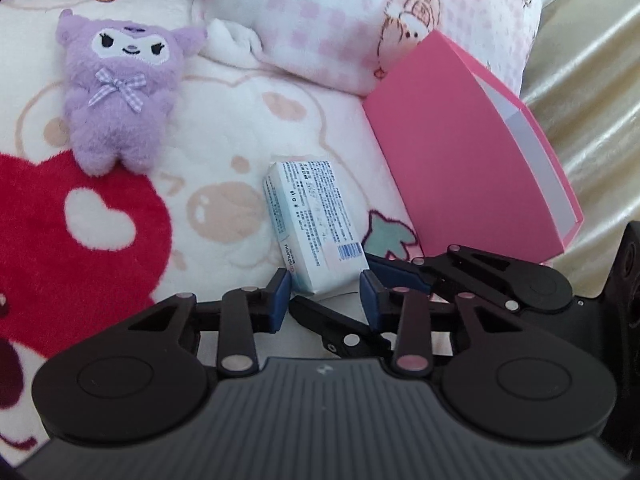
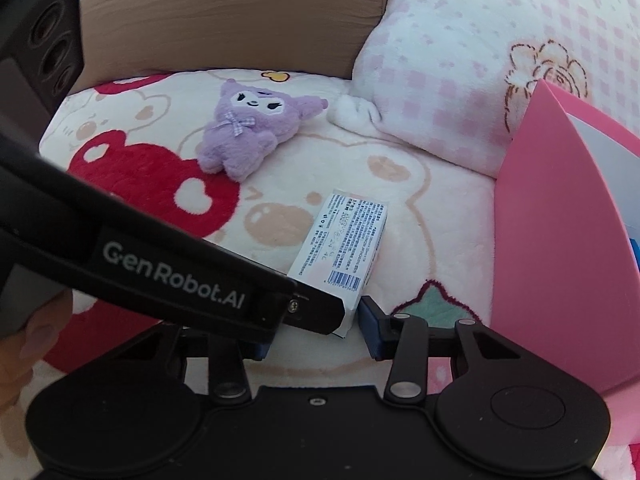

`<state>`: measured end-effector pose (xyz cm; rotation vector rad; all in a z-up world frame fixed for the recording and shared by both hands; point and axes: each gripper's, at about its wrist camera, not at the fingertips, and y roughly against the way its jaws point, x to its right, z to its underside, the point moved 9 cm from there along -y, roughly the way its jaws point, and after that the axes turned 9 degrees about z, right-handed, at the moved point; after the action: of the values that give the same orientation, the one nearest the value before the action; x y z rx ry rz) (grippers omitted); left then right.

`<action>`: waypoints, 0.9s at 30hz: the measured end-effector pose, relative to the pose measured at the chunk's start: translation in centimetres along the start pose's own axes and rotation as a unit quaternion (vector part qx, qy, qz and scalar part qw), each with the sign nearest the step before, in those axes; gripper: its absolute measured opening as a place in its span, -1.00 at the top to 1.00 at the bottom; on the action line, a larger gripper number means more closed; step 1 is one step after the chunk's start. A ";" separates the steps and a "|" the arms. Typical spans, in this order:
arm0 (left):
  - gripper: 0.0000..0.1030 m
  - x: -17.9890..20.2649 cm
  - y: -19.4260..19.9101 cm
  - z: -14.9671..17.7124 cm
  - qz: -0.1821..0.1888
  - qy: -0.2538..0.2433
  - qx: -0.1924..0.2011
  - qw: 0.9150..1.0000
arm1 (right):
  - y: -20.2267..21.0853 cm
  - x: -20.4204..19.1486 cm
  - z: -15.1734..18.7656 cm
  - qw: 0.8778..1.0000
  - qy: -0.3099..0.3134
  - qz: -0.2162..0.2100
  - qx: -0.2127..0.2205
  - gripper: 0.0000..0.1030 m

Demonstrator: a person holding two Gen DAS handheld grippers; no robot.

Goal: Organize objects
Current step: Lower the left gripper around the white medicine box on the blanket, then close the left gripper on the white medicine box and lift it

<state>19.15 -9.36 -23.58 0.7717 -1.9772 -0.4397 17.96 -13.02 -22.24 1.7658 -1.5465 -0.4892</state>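
Note:
A white and light-blue tissue pack (image 1: 312, 220) (image 2: 344, 240) lies flat on a plush cartoon blanket (image 1: 224, 120). My left gripper (image 1: 326, 294) has its blue pads pressed on both sides of the pack's near end. My right gripper (image 2: 316, 332) comes in from the right and is shut on the same end. One of its fingers (image 1: 400, 272) lies beside the pack and the other below it. In the right wrist view the left gripper's black body hides the right gripper's left pad. A purple plush toy (image 1: 116, 92) (image 2: 248, 128) lies face up farther back on the left.
An open pink box (image 1: 468, 152) (image 2: 560, 240) stands on the right, leaning on a pink checked pillow (image 1: 340, 20) (image 2: 480, 60). A brown cushion (image 2: 224, 12) is at the back. Shiny gold fabric (image 1: 592, 100) lies beyond the box. A person's hand (image 2: 24, 344) shows at lower left.

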 end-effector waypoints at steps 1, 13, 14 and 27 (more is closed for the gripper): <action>0.29 0.0 0.1 0.1 0.002 0.005 -0.007 1.000 | 0.2 -0.1 0.1 1.000 -0.001 -0.003 -0.001 0.06; 0.29 0.4 0.9 2.1 -0.014 0.062 -0.097 0.993 | 1.8 -1.4 1.8 0.997 0.004 -0.065 -0.031 -0.07; 0.29 0.2 0.9 2.5 -0.021 0.066 -0.112 0.991 | 1.9 -1.6 1.9 0.997 0.008 -0.070 -0.035 -0.13; 0.24 -1.4 2.5 -0.1 -0.067 0.044 -0.020 0.997 | 1.1 -1.2 1.4 0.999 0.010 -0.043 -0.026 -0.21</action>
<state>18.90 -6.61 -22.94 0.8873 -1.8363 -0.5147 16.00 -12.24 -22.63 1.7973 -1.4374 -0.5469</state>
